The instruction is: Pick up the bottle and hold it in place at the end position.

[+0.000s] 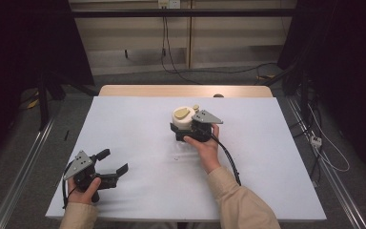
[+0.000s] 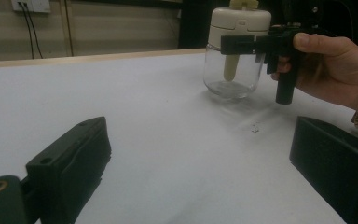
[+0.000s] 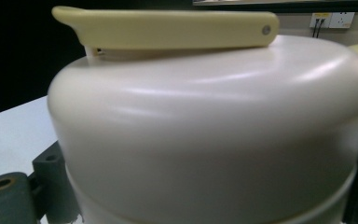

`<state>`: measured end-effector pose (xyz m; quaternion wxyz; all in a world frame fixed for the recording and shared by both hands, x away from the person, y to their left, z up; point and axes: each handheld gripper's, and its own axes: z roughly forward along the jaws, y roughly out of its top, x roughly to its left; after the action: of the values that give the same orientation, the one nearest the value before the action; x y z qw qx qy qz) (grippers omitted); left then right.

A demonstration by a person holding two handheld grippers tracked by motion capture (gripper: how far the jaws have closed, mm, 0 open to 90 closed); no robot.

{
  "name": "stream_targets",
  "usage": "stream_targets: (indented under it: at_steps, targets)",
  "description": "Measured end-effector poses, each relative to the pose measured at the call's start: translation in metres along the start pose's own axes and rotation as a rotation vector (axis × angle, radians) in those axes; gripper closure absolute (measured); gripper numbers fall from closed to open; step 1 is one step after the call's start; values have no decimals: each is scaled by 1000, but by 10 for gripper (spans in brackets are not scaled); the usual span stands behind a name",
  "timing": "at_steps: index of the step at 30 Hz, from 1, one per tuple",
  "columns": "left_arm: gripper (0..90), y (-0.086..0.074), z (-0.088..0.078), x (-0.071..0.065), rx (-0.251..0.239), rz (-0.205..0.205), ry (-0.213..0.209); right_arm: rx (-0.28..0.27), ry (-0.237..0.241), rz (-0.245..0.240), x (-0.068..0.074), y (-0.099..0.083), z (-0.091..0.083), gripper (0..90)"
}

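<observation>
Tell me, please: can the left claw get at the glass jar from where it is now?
Probably yes. The left claw is open and faces the jar across bare white table. But the right claw already grips the jar under its cream lid, leaving mostly the far side free.

The jar [image 1: 186, 125] stood on the table [image 1: 138, 124], right of centre. The right gripper [image 1: 187, 131] sat just before it, jaws on either side of its lid [image 3: 214, 121]. The left gripper [image 1: 109, 164] lay well apart, near the table's front left corner.
</observation>
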<state>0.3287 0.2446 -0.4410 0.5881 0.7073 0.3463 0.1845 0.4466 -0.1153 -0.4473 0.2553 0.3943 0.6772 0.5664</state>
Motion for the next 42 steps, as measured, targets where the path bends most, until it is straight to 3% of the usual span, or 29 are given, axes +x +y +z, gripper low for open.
stream_targets:
  at_steps: [32,42]
  targets:
    - [45,-2,0,1,5,-6,8,7,1,-15,1,-3,12,67]
    - [45,-2,1,1,9,-1,11,32,8,-18,0,-8,15,67]
